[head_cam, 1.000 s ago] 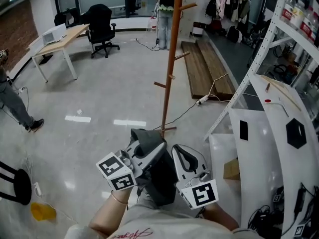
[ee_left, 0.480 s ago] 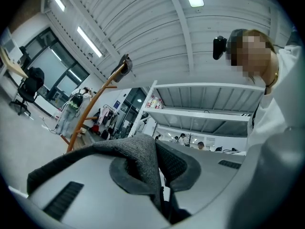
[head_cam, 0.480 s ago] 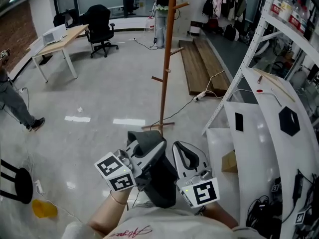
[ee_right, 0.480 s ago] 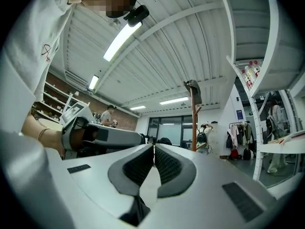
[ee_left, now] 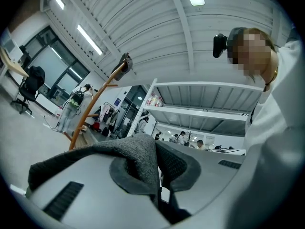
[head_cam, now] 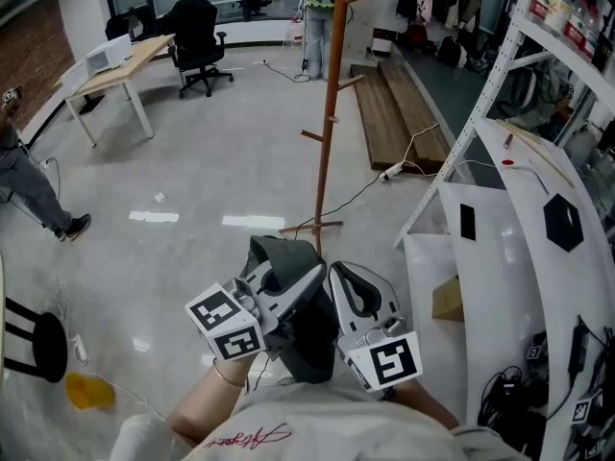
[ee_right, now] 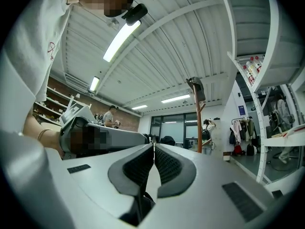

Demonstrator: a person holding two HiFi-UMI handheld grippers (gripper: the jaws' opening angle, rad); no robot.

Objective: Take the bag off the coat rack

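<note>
A dark grey fabric bag (head_cam: 284,262) hangs close to my body, off the wooden coat rack (head_cam: 327,113), which stands bare a few steps ahead. My left gripper (head_cam: 293,286) is shut on a fold of the bag; in the left gripper view the knit cloth (ee_left: 138,159) lies over one jaw and is pinched at the left gripper's tips (ee_left: 156,151). The right gripper (head_cam: 348,281) sits just right of the bag, shut, and in its own view the right gripper (ee_right: 153,149) holds nothing. The coat rack (ee_right: 198,123) shows beyond it.
A white metal shelving unit (head_cam: 500,84) and white panels (head_cam: 500,248) fill the right side. Wooden planks (head_cam: 389,123) and a cable lie on the floor past the rack. A desk (head_cam: 115,65), an office chair (head_cam: 197,32), a black stool (head_cam: 34,344) and a standing person (head_cam: 24,185) are on the left.
Both grippers and the bag keep their place near my body. Only the head view has shifted a little; nothing was taken or let go.
</note>
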